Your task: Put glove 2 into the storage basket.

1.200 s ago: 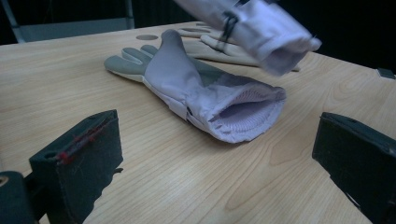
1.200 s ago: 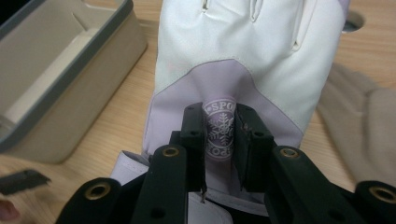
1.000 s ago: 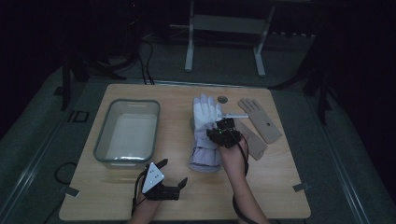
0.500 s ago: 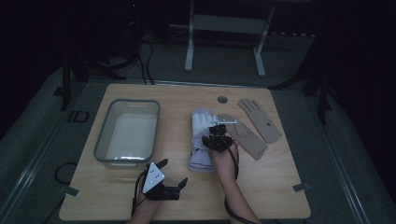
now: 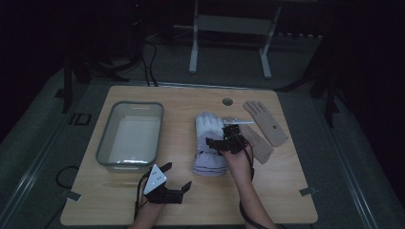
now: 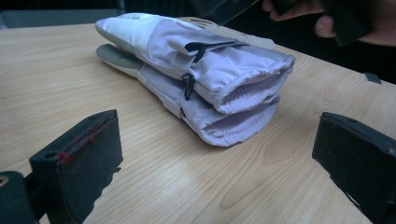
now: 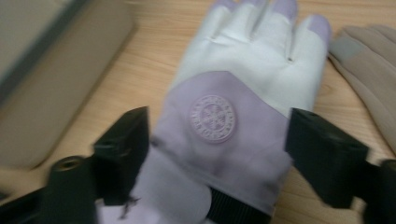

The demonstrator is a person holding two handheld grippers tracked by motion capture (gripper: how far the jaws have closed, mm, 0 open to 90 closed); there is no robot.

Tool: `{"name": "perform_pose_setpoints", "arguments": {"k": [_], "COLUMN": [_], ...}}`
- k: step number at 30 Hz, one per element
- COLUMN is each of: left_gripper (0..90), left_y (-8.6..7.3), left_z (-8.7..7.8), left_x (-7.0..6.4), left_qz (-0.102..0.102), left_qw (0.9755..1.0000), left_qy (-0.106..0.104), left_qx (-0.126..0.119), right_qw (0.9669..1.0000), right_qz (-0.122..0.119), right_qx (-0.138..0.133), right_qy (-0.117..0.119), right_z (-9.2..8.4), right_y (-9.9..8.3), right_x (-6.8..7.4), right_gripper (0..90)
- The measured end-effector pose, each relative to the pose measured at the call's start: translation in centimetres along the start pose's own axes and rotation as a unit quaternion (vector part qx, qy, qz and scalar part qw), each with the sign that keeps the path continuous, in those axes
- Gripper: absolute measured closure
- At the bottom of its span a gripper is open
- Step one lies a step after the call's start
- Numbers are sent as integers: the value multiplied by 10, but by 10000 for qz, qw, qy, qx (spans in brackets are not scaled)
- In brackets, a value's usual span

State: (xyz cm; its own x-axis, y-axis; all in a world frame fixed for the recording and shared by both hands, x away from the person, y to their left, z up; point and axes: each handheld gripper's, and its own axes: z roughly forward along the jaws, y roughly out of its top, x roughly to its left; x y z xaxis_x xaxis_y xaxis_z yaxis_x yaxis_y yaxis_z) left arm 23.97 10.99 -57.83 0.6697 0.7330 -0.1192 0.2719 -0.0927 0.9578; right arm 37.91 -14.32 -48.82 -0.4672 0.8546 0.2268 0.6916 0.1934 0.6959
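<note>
We see lilac-and-white gloves point(image 7: 233, 126) with a round snowflake crest, tan gloves point(image 5: 265, 128), a grey tub point(image 5: 130, 135).

From up here I see a dim room, its far side nearly black, with a pale wooden desk point(image 5: 143, 200) standing on grey floor point(image 5: 363, 157), a white metal frame point(image 5: 229, 43) behind it and dark cables point(image 5: 150, 62) trailing across the floor.

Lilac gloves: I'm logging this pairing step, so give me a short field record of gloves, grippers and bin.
lilac gloves: stacked as a pair on the table
right gripper: jaws just opened, astride the top glove
left gripper: open, holding nothing
tan gloves: flat, right of the lilac pair
bin: left of the gloves
</note>
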Motion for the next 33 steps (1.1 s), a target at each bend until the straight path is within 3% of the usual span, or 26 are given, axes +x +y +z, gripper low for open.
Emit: {"name": "perform_pose_setpoints", "arguments": {"k": [3, 5, 7, 9, 11, 14, 17, 19, 21, 22, 27, 28, 29, 31, 33], "left_gripper": [16, 17, 17, 17, 17, 17, 17, 17, 17, 17, 17, 30, 68, 107, 136], "left_y": [0, 1, 2, 4, 6, 13, 23, 29, 37, 40, 59, 62, 64, 67, 73], "left_z": [1, 2, 3, 3, 3, 3, 3, 4, 9, 11, 33, 37, 41, 43, 56], "left_x": [0, 1, 1, 2, 2, 3, 6, 7, 7, 7, 4, 6, 6, 7, 12], "left_qz": [-33, -46, -50, -103, -174, -233, -384, -416, -494, -553, -616, -660, -680, -663, -766], "left_qw": [10000, 9999, 9996, 9993, 9989, 9985, 9971, 9961, 9936, 9924, 9865, 9855, 9859, 9861, 9836], "left_qy": [-8, -66, -164, -267, -314, -275, -486, -514, -533, -551, -554, -550, -413, -347, -245], "left_qx": [50, 142, 226, 249, 310, 408, 453, 592, 861, 954, 1412, 1462, 1472, 1481, 1618], "right_qw": [9992, 9980, 9975, 9950, 9938, 9959, 9951, 9947, 9949, 9946, 9967, 9972, 9974, 9976, 9977], "right_qz": [-319, -461, -520, -828, -925, -706, -620, -702, -841, -880, -653, -539, -466, -444, -331], "right_qx": [-11, -282, -357, -529, -568, -174, -206, -155, -168, -28, -15, 10, 14, 50, 125], "right_qy": [242, 333, 315, 192, 254, 538, 741, 739, 536, 556, 491, 519, 546, 534, 581], "right_z": [-11, -27, -31, -41, -47, -51, -54, -53, -49, -45, -28, -24, -21, -17, -6], "right_y": [-2, -5, -6, -9, -14, -20, -25, -26, -25, -23, -16, -14, -12, -11, -7], "right_x": [-9, -21, -25, -33, -42, -56, -63, -62, -60, -58, -56, -55, -55, -54, -51], "right_gripper": [157, 178, 178, 151, 162, 185, 125, 110, 108, 149, 389, 398, 415, 424, 412]}}
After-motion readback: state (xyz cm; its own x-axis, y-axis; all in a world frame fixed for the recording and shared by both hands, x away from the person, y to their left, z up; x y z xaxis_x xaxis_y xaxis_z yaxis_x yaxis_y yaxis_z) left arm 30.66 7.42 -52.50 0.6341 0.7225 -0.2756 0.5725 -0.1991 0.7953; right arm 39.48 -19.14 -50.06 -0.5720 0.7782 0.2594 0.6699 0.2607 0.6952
